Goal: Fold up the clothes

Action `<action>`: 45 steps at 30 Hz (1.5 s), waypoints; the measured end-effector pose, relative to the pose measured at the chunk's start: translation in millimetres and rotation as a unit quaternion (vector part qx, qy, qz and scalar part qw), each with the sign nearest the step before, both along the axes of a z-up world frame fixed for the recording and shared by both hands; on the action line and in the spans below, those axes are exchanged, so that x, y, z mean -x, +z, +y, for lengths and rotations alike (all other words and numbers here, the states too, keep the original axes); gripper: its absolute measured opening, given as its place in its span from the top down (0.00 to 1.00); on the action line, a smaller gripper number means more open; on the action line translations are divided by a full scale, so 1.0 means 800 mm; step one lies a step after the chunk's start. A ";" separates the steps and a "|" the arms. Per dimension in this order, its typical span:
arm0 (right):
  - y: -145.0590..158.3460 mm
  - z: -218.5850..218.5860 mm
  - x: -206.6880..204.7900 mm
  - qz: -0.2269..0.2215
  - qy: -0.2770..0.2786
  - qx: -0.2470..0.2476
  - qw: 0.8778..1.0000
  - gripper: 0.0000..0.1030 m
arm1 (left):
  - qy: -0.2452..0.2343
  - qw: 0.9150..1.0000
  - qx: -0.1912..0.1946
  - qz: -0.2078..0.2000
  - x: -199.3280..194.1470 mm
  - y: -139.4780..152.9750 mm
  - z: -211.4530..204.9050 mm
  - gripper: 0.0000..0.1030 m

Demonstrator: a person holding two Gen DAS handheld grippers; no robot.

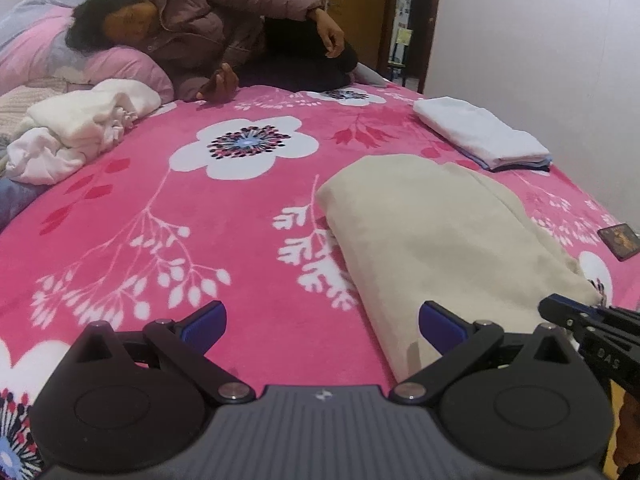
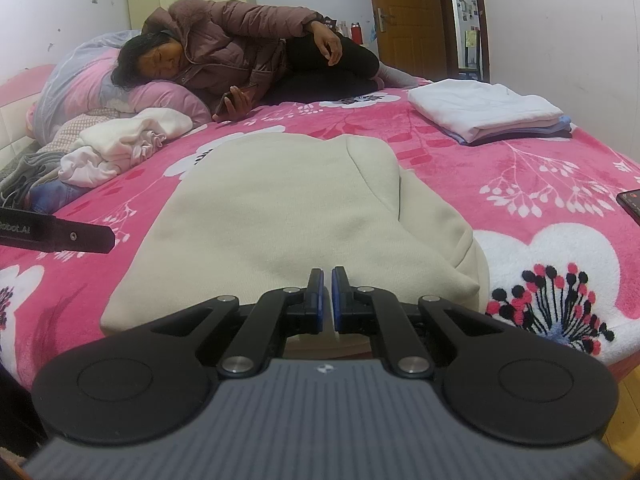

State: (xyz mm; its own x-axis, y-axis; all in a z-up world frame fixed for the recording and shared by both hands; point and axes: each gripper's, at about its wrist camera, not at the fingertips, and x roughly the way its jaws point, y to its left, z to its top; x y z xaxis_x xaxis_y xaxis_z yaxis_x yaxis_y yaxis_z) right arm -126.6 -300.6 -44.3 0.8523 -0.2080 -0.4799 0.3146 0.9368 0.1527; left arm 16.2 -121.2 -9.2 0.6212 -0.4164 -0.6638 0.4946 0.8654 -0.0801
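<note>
A beige garment (image 2: 288, 216) lies folded flat on the pink flowered blanket (image 2: 540, 184), its near edge toward me. My right gripper (image 2: 327, 276) hovers over the middle of that near edge, jaws shut, with no cloth visible between the pads. In the left wrist view the beige garment (image 1: 432, 232) is to the right. My left gripper (image 1: 322, 320) stands wide open low over the blanket (image 1: 200, 220); its right finger (image 1: 440, 324) is at the garment's left edge. The right gripper's tip (image 1: 560, 308) comes in from the right at the garment's near corner.
A folded stack topped with white cloth (image 2: 484, 110) sits at the far right. A loose pile of white and pink clothes (image 2: 128, 144) lies at the far left. A person (image 2: 240, 44) lies across the head of the bed. A dark flat object (image 2: 632, 202) is at the right edge.
</note>
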 end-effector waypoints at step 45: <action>-0.005 -0.001 0.004 -0.012 -0.001 -0.006 1.000 0.97 | -0.094 0.991 0.021 -0.092 0.012 0.015 -0.084 0.14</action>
